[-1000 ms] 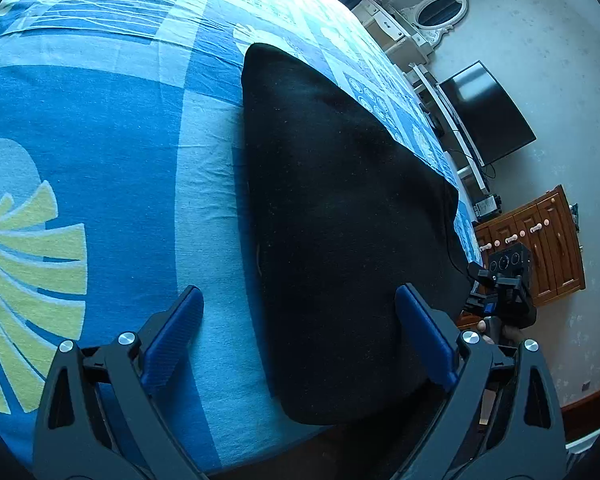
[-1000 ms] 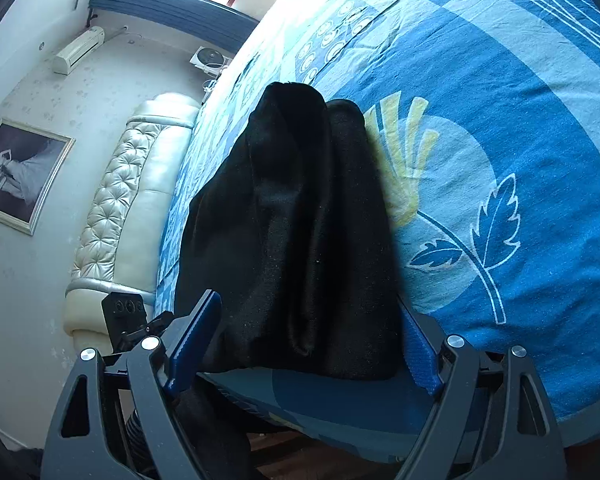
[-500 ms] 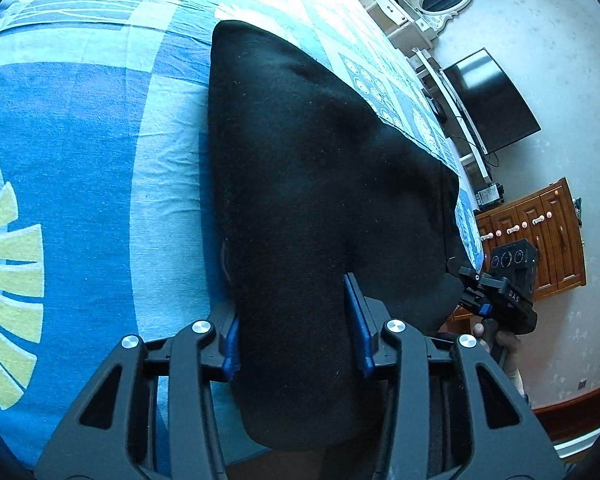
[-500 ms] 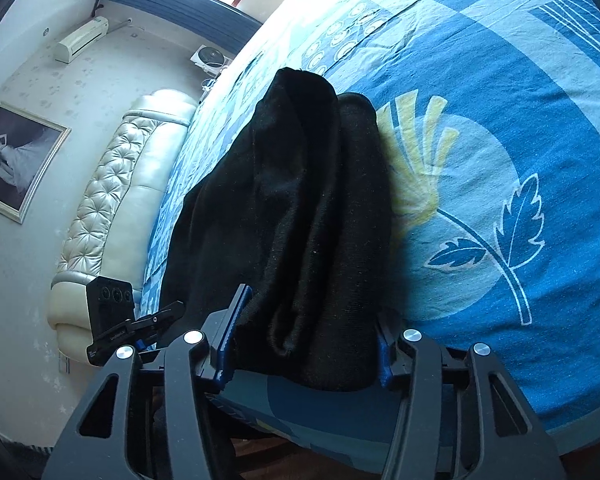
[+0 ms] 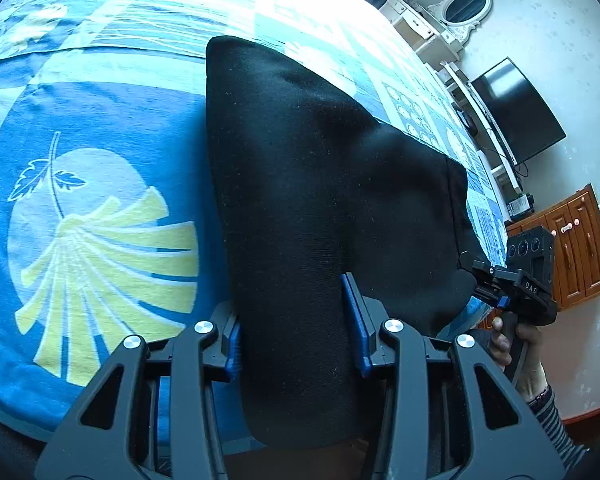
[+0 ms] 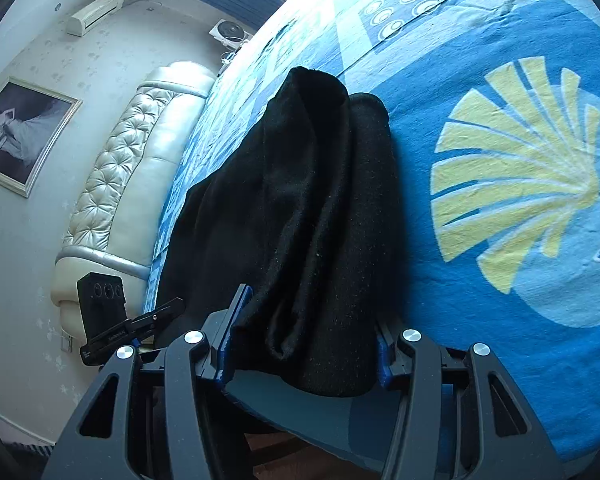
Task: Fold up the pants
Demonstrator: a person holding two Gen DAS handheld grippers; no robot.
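Note:
Black pants [image 5: 324, 184] lie folded lengthwise on a blue patterned bedspread [image 5: 100, 128], their near end at the bed's front edge. My left gripper [image 5: 296, 328] is shut on one near corner of the pants. My right gripper [image 6: 304, 340] is shut on the other near end of the pants [image 6: 308, 208], where the fabric bunches in folds. In the left wrist view the right gripper [image 5: 516, 280] shows at the right, held in a hand. In the right wrist view the left gripper [image 6: 112, 320] shows at the left.
The bedspread [image 6: 500, 168] carries a yellow fan print right of the pants. A padded cream headboard [image 6: 140, 184] is at the left. A television [image 5: 516, 112], a white shelf and a wooden cabinet [image 5: 572, 240] stand along the wall beyond the bed.
Both grippers were open on either side of the pants' near end one second ago. They have closed on the fabric and lifted it slightly, and more bedspread shows beside the pants.

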